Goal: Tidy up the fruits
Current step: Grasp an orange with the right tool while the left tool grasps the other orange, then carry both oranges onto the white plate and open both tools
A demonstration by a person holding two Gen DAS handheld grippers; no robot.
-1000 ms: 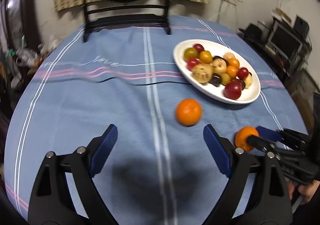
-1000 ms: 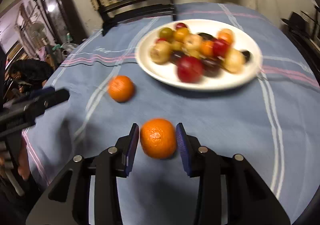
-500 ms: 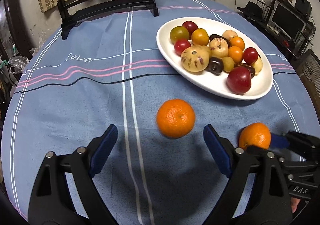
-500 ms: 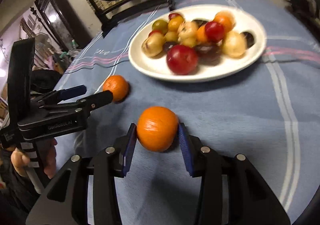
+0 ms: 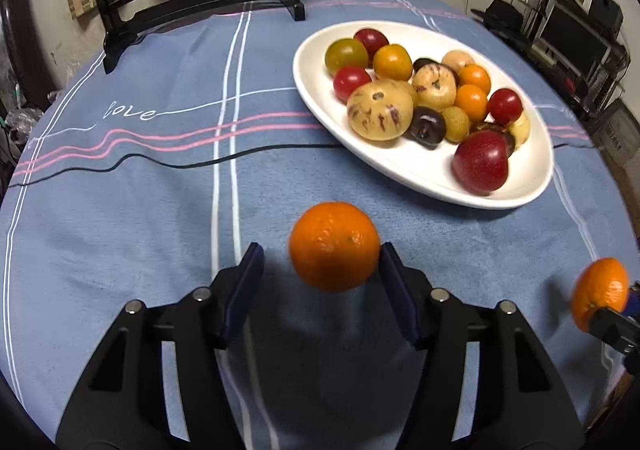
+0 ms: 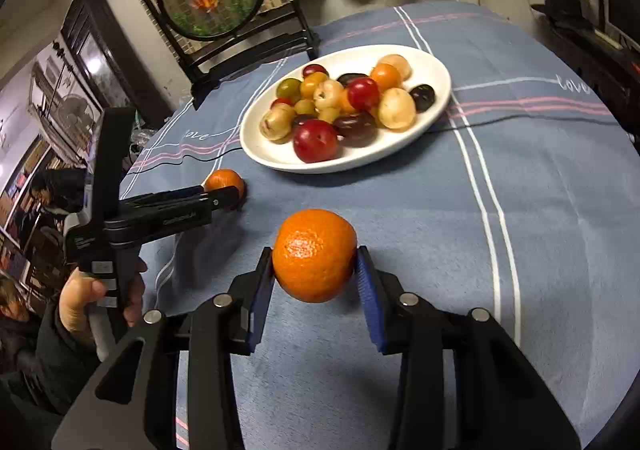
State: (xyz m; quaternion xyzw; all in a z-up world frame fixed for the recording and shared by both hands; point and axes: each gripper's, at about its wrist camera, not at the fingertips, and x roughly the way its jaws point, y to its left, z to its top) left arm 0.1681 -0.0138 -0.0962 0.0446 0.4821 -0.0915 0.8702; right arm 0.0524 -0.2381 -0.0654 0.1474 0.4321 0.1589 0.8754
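The right gripper (image 6: 316,282) is clamped on an orange (image 6: 315,254) lifted off the cloth (image 6: 540,250), just short of the plate (image 6: 434,67). The left gripper (image 5: 320,282) has just been closing around a second orange (image 5: 334,246), right pad touching, left pad apart. Bare cloth lies between both and the plate's near rim.

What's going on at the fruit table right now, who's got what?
A person works two handheld grippers over the blue tablecloth. The right gripper is clamped on one mandarin, lifted just off the cloth. The left gripper has just been closing around the second mandarin, which sits on the cloth between its jaws; one pad looks to touch it, the other shows a gap. The white plate of mixed fruit sits beyond both.
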